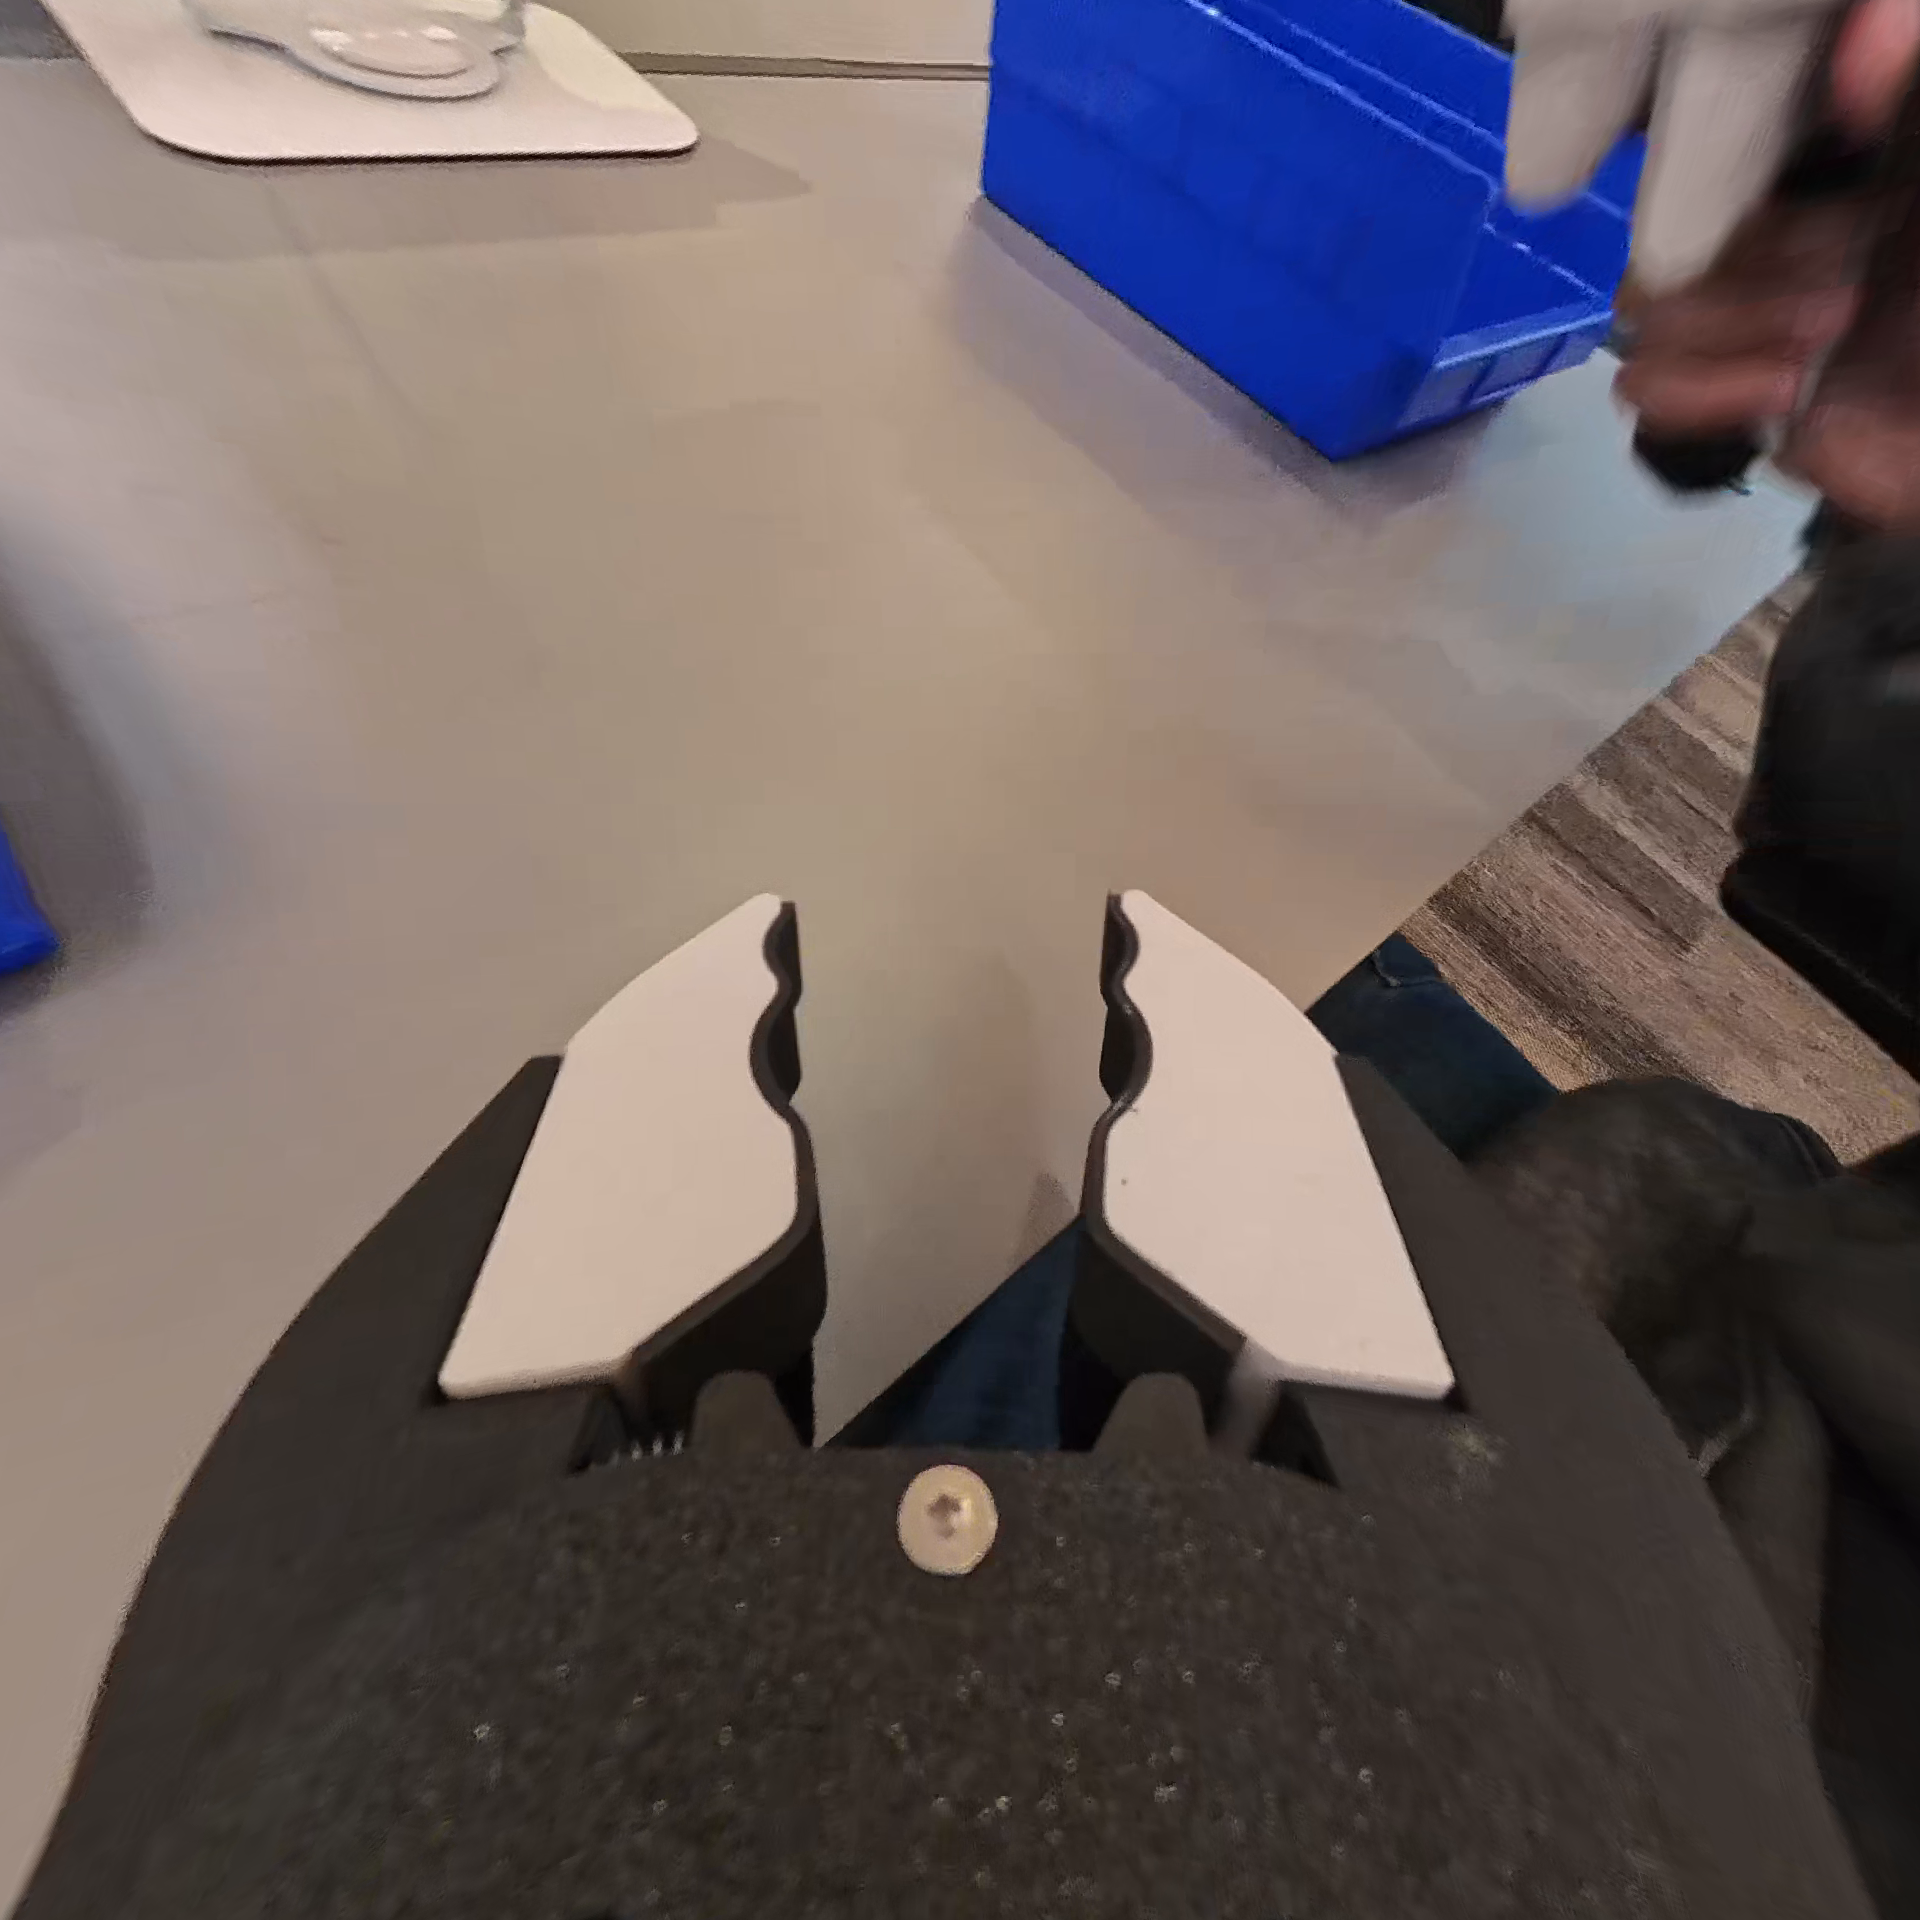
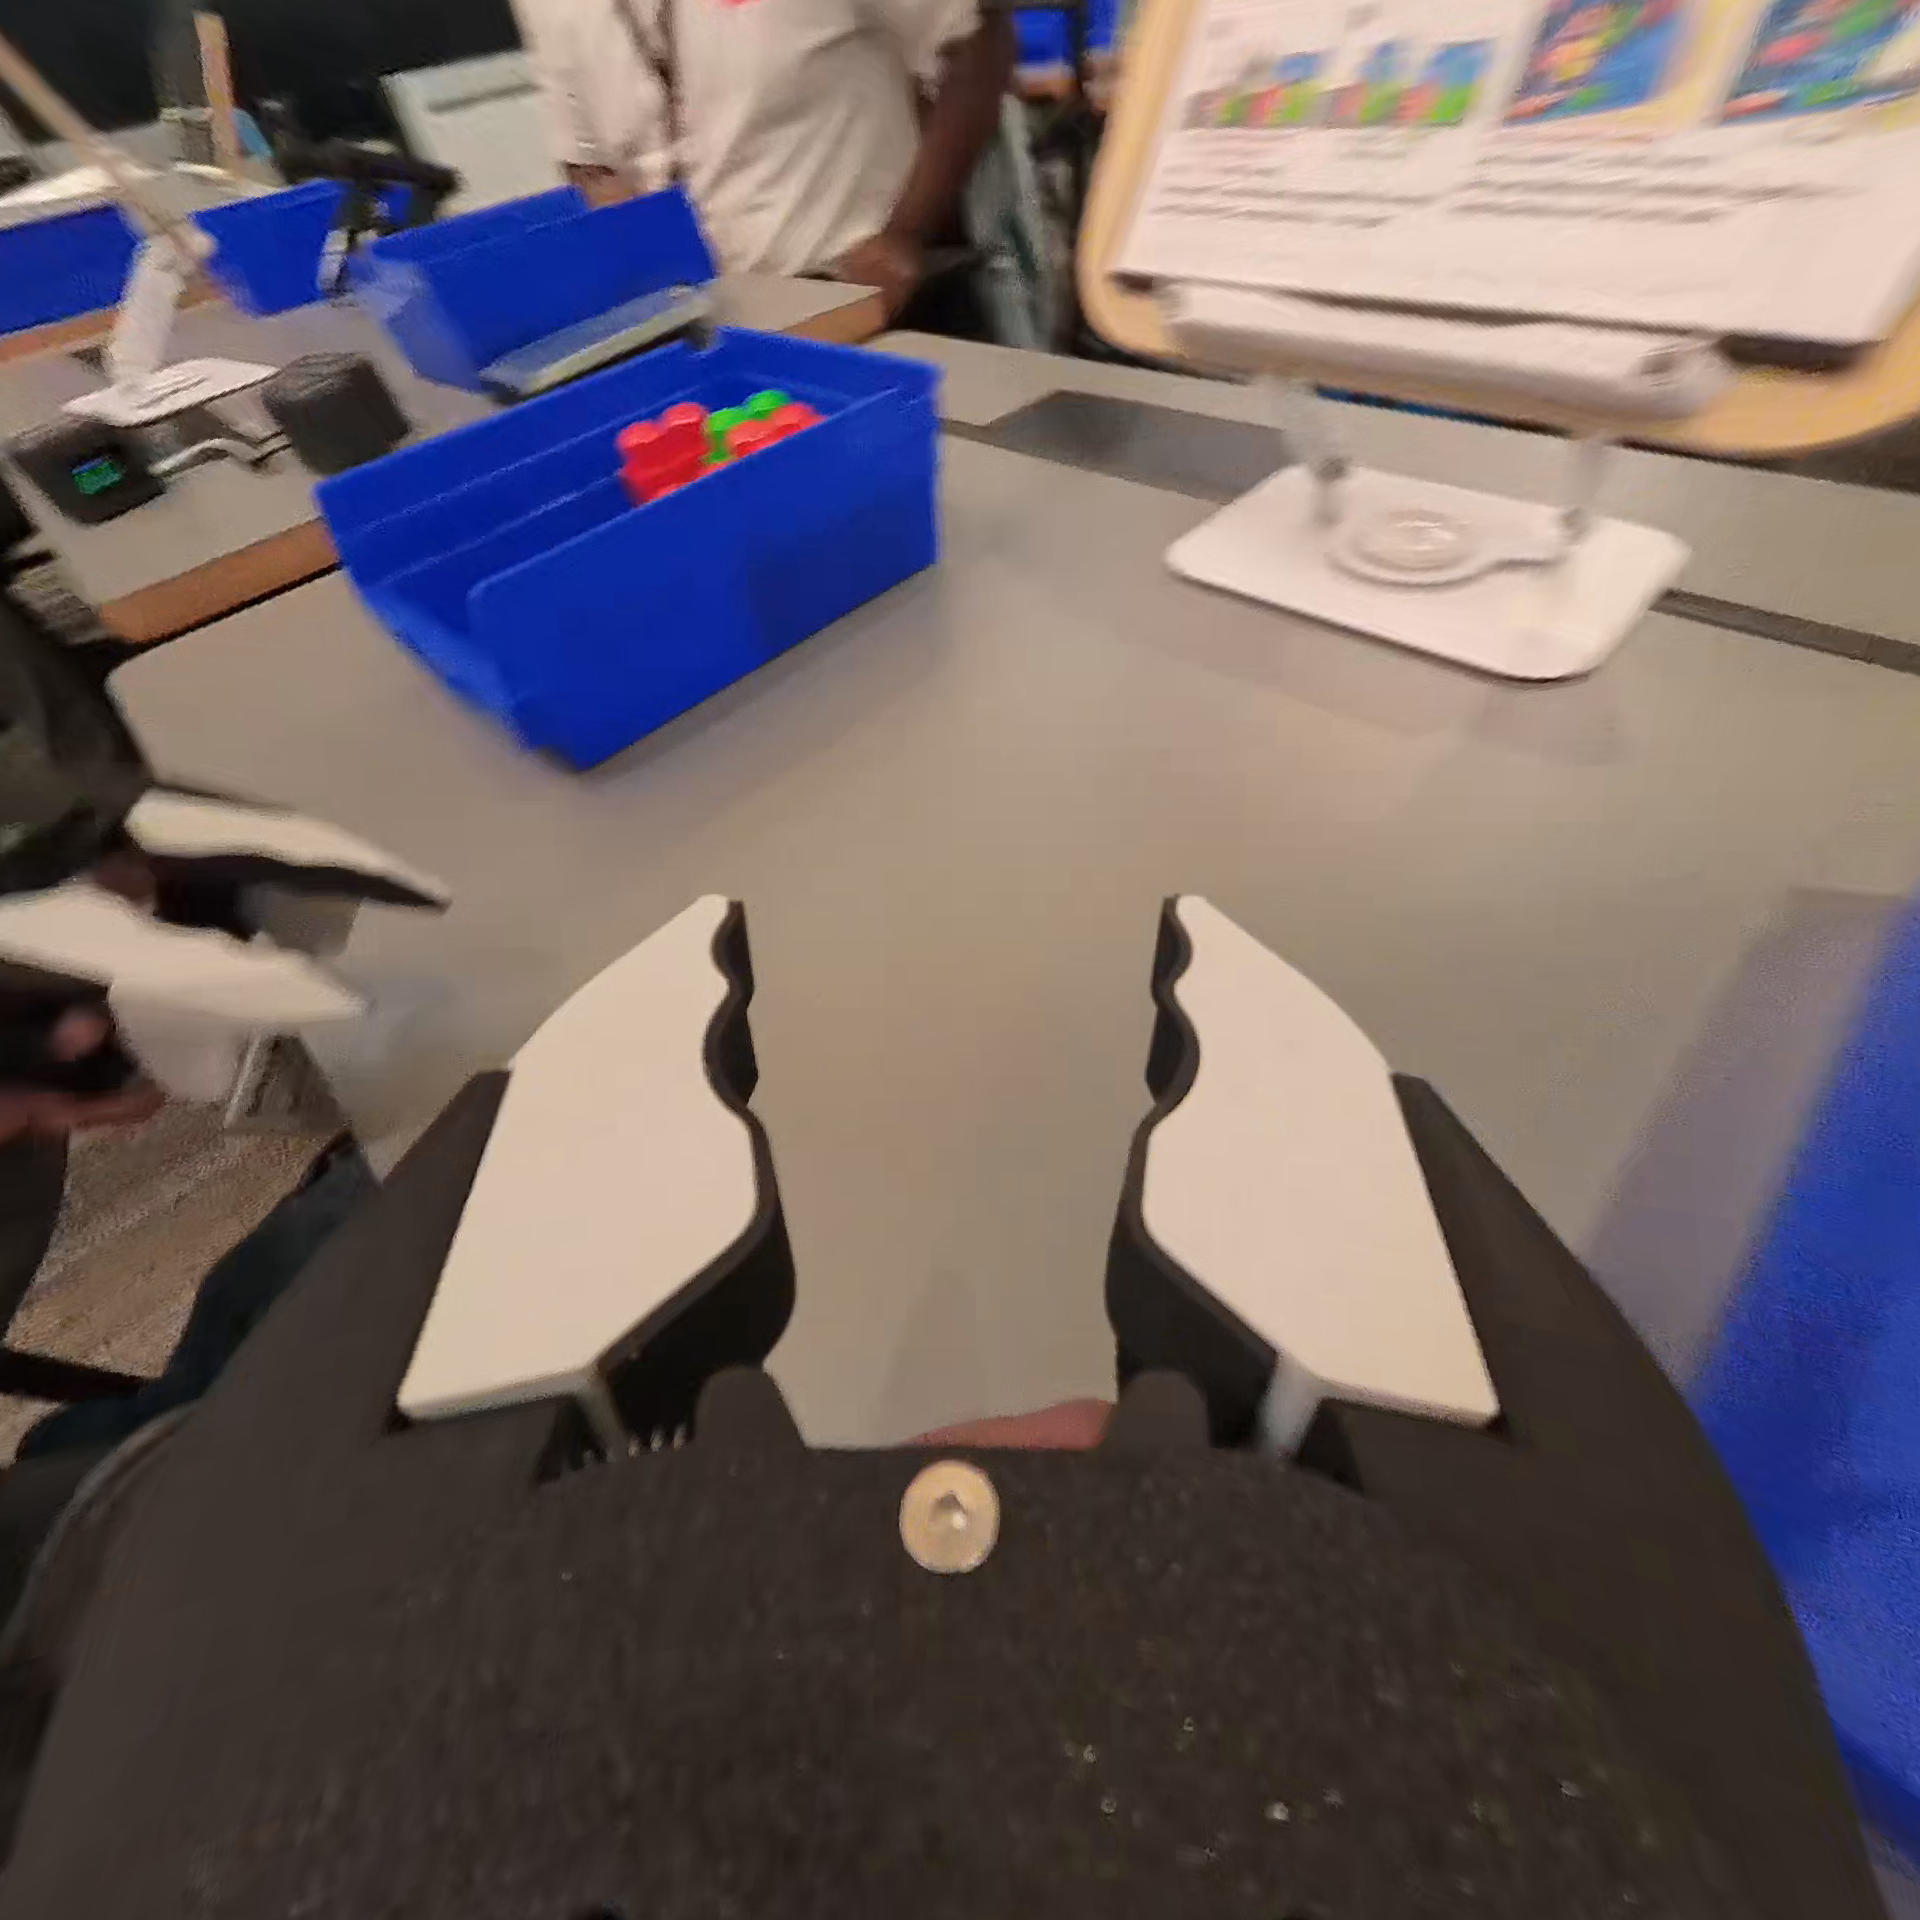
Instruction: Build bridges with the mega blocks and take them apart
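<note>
Red and green mega blocks (image 2: 717,436) lie in the far compartment of a blue bin (image 2: 665,603) on the grey table. My right gripper (image 2: 951,914) is open and empty above the table's near part, well short of the bin. My left gripper (image 1: 951,909) is open and empty over the table's near corner; it also shows blurred at the left edge of the right wrist view (image 2: 312,935). The blue bin shows in the left wrist view (image 1: 1226,239) at the upper right. The other gripper (image 1: 1621,135), blurred, is at the top right of the left wrist view.
A white stand base (image 2: 1423,566) holds a tilted board with printed sheets (image 2: 1507,156) at the back right. Another blue thing (image 2: 1829,1351) is blurred at the right edge. A person in a white shirt (image 2: 769,114) stands behind the table. More blue bins (image 2: 520,270) sit on a far table.
</note>
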Demonstrator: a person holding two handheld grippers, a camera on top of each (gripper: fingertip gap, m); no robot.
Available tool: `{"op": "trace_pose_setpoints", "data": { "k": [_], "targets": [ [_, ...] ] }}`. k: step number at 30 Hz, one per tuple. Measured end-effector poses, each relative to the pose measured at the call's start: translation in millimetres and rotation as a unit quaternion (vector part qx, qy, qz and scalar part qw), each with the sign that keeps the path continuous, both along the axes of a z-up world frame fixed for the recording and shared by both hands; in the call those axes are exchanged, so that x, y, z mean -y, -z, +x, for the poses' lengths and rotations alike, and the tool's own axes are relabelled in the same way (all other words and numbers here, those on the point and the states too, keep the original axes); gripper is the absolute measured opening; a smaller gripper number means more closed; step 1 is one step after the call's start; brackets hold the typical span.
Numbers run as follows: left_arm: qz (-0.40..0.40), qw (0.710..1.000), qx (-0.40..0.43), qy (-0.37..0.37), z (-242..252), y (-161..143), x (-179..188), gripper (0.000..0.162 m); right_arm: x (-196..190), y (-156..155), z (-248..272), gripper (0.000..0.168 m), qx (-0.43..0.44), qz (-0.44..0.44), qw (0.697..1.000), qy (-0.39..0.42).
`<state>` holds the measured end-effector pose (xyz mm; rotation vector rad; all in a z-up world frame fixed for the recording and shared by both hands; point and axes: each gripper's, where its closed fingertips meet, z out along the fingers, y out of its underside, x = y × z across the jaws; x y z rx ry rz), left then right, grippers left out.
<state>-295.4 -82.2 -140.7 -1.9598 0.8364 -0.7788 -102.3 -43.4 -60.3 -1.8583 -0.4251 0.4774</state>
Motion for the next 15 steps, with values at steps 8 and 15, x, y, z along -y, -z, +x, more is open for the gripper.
{"op": "trace_pose_setpoints", "data": {
  "k": [8, 15],
  "targets": [
    [0.019, 0.996, -0.015, -0.087, -30.0, -10.8, -19.8, 0.055, 29.7, 40.2, -21.6, 0.062, 0.026, 0.059, 0.998, 0.017],
    [0.050, 0.987, -0.046, -0.147, -61.5, -39.8, -47.1, 0.050, 30.7, 51.5, -21.7, 0.060, 0.054, 0.052, 0.997, 0.011]
  ]
}}
